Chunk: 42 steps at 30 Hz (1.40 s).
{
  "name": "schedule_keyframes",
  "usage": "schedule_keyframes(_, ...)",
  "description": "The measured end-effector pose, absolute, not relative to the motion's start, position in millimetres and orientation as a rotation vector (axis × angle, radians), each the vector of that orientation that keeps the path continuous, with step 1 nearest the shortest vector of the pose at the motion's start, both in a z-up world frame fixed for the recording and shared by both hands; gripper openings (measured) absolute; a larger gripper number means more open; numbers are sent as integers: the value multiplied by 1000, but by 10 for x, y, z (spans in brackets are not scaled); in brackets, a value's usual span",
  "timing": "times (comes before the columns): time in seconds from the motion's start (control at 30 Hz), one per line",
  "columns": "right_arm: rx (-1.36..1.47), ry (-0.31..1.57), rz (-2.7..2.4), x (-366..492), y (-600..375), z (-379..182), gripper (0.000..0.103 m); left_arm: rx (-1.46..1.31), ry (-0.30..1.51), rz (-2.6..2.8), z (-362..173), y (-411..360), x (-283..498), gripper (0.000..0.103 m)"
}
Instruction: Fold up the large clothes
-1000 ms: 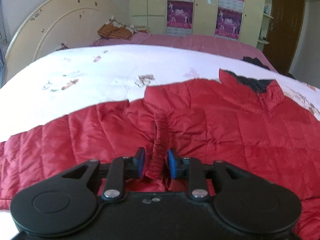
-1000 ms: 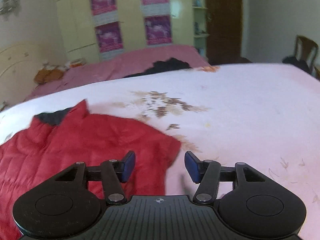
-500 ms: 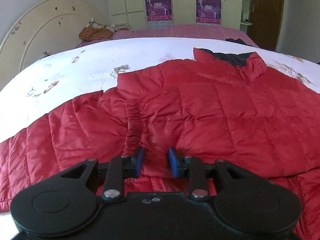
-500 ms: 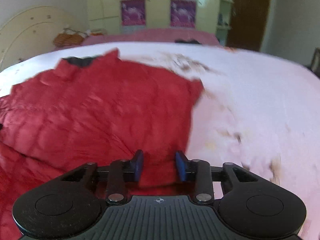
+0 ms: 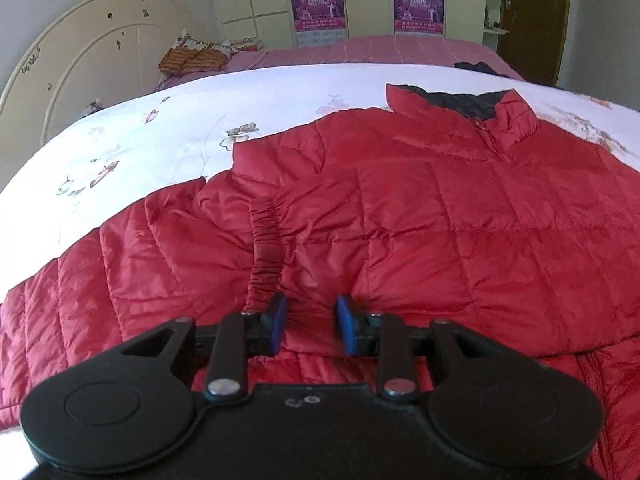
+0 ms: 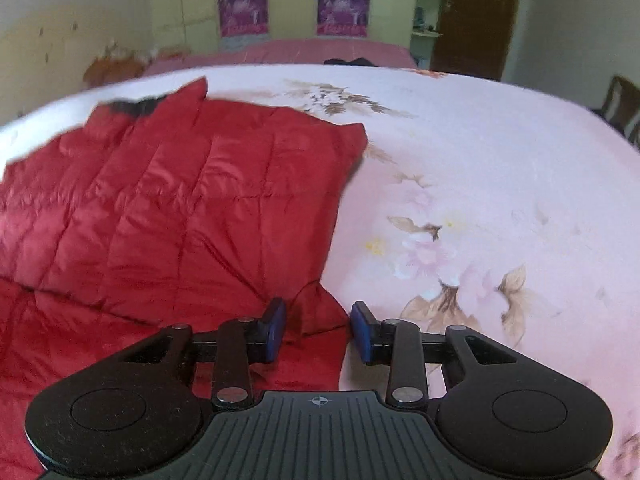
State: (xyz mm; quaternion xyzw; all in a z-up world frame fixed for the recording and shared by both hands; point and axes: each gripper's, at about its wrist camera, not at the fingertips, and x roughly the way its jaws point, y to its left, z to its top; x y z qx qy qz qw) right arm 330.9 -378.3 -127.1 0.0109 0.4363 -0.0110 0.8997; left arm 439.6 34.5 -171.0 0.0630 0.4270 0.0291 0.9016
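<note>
A red quilted jacket [image 5: 440, 208] lies on the bed, collar with black lining [image 5: 464, 104] at the far side. A sleeve is folded across the body, its gathered cuff [image 5: 266, 248] pointing toward me. My left gripper [image 5: 310, 322] is open just above the sleeve fabric beside the cuff, holding nothing. In the right wrist view the jacket [image 6: 160, 216] fills the left half, with a folded corner [image 6: 320, 312] between the jaws. My right gripper [image 6: 318, 330] is open over that corner at the jacket's right edge.
The white floral bedsheet [image 6: 480, 184] stretches right of the jacket. A cream headboard [image 5: 80, 72] stands at the left. A pink bed [image 5: 380, 50] with a pillow [image 5: 192, 58] lies behind, then wardrobes with posters [image 5: 318, 4], a brown door [image 5: 532, 12], a chair [image 6: 622, 104].
My left gripper let go of the cuff and opened; the sleeve now lies flat on the jacket. My right gripper moved left onto the jacket's edge, narrowed, then opened again.
</note>
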Motion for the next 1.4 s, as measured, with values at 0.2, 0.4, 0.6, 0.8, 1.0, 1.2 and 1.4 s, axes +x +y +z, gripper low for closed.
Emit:
schedule_keyframes(0.2, 20, 800, 44, 3237, -3651, -959, 35, 109, 908, 76, -1574, 343, 4338, 38)
schedule_keyframes(0.4, 66, 793, 138, 3261, -3467, -948, 35, 92, 853, 111, -1297, 418, 4040, 76)
schedule_keyframes(0.6, 55, 781, 247, 3358, -3105, -935, 36, -27, 855, 194, -1098, 864, 3673, 78)
schedule_keyframes(0.8, 59, 769, 345, 3453, -2652, -891, 53, -185, 869, 339, -1084, 1574, 3292, 80)
schedule_keyframes(1.0, 19, 720, 399, 3474, -2108, -851, 74, -364, 865, 491, -1224, 2407, 2971, 75)
schedule_keyframes(1.2, 9, 732, 443, 3559, -1602, -891, 74, -580, 829, 589, -1403, 3130, 2747, 61)
schedule_keyframes(1.4, -20, 762, 467, 3705, -1142, -1019, 63, -733, 760, 622, -1591, 3650, 2693, 56)
